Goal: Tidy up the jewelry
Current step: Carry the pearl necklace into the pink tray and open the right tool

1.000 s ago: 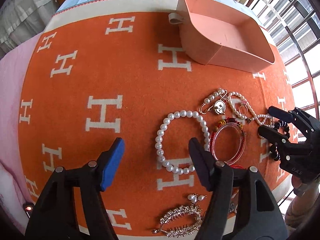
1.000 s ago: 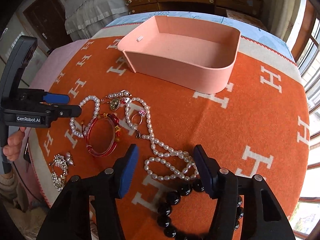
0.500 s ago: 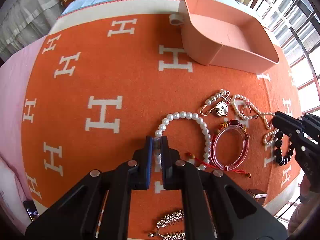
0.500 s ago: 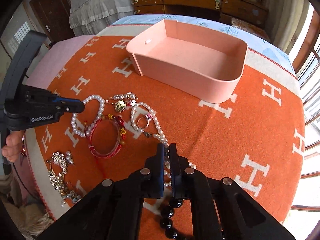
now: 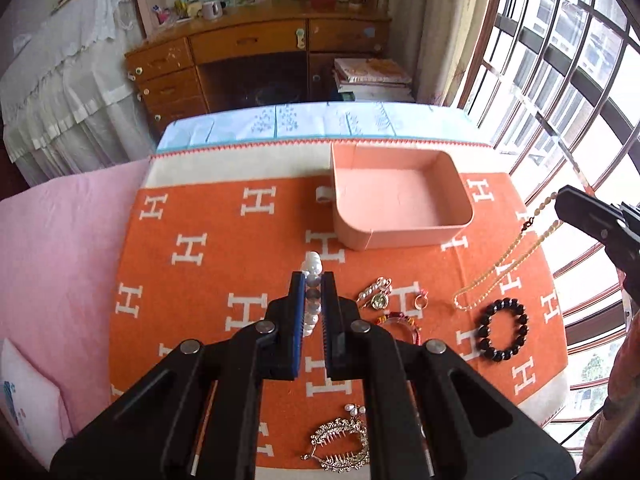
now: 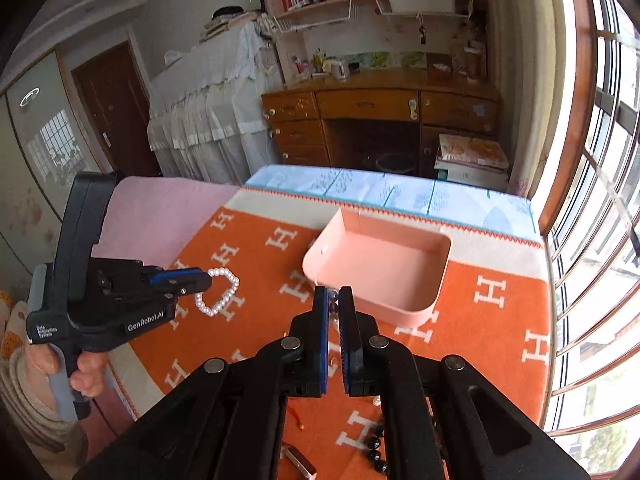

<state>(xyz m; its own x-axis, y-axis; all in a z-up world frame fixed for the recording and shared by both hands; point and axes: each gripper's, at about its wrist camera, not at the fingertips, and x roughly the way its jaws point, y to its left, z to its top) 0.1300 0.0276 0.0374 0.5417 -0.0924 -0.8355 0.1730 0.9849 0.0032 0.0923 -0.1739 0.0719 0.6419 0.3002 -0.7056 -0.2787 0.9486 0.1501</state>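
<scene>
My left gripper (image 5: 313, 280) is shut on a white pearl bracelet (image 5: 312, 284), lifted above the orange blanket; the bracelet hangs as a loop in the right wrist view (image 6: 218, 291). My right gripper (image 6: 333, 300) is shut on a long pearl necklace (image 5: 504, 258) that dangles from it at the right, its lower end touching the blanket. The empty pink tray (image 5: 400, 196) sits at the far side of the blanket, also in the right wrist view (image 6: 380, 264).
On the orange blanket (image 5: 208, 280) lie a black bead bracelet (image 5: 502, 330), a red bangle (image 5: 400, 320), a ring (image 5: 421, 301), a small brooch (image 5: 376, 294) and a gold hair comb (image 5: 340, 444). A wooden desk (image 5: 256, 64) stands beyond; windows at the right.
Both grippers closed on their pieces, then rose high above the blanket. The pearl bracelet and the long necklace left the blanket and now hang from the grippers.
</scene>
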